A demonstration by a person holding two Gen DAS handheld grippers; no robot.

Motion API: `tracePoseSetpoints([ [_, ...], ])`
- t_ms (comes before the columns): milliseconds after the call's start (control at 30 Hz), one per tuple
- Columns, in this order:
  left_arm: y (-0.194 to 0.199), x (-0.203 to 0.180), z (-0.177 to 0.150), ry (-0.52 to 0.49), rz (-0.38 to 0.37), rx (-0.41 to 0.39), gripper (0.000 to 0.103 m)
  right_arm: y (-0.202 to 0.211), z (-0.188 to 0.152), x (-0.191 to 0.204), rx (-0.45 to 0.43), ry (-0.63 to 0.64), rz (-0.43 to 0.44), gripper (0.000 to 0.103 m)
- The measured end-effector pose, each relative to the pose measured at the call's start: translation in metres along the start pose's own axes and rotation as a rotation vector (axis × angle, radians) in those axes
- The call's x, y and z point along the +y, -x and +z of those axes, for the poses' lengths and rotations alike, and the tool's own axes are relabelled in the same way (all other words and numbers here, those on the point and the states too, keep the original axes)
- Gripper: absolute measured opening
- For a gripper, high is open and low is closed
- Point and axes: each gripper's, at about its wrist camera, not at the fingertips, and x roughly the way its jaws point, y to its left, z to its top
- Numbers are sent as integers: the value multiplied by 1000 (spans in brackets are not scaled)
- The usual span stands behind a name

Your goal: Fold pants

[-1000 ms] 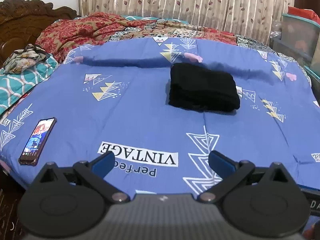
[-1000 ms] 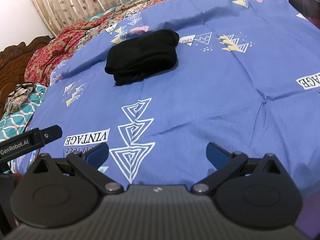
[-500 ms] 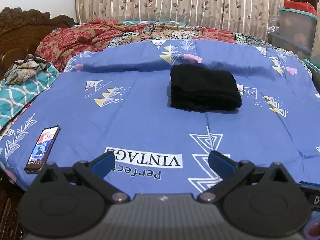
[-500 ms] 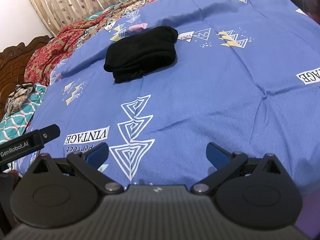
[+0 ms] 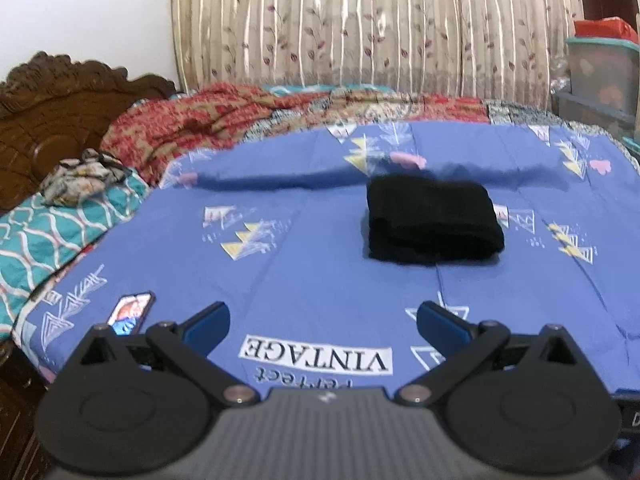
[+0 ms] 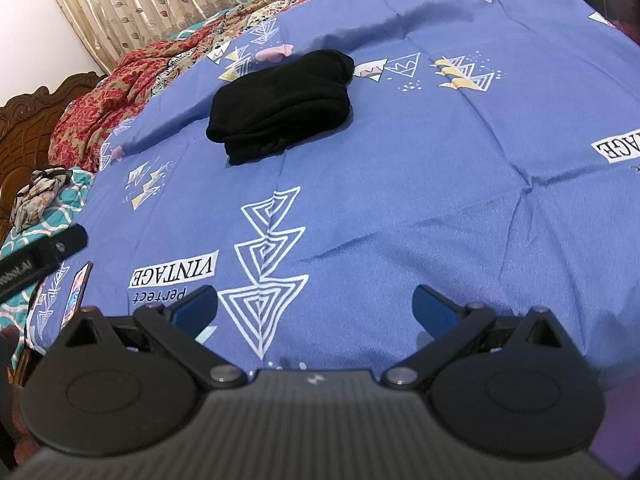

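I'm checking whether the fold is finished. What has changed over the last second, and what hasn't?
The left gripper has pulled back and tilted up, so the phone now shows just beside its left finger. The right gripper barely shifted. Nothing was grasped or released. Both grippers stay open and empty, and the folded black pants lie unmoved on the blue bedsheet.

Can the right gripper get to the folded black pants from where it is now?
Probably yes. The right gripper is open and empty, and only bare blue bedsheet lies between it and the black pants. It is well short of them, though, so it must move forward.
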Motion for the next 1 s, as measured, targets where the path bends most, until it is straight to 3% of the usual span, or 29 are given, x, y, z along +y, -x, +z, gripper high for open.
tracePoseSetpoints([
  [233, 7, -1, 2, -19, 31, -58, 103, 0, 0, -3, 9, -9, 5, 103],
  [567, -2, -5, -2, -28, -1, 18, 103, -1, 1, -7, 19, -19, 10, 103],
  [1000, -24, -7, -15, -46, 13, 181, 103, -1, 0, -7, 15, -14, 9, 103],
])
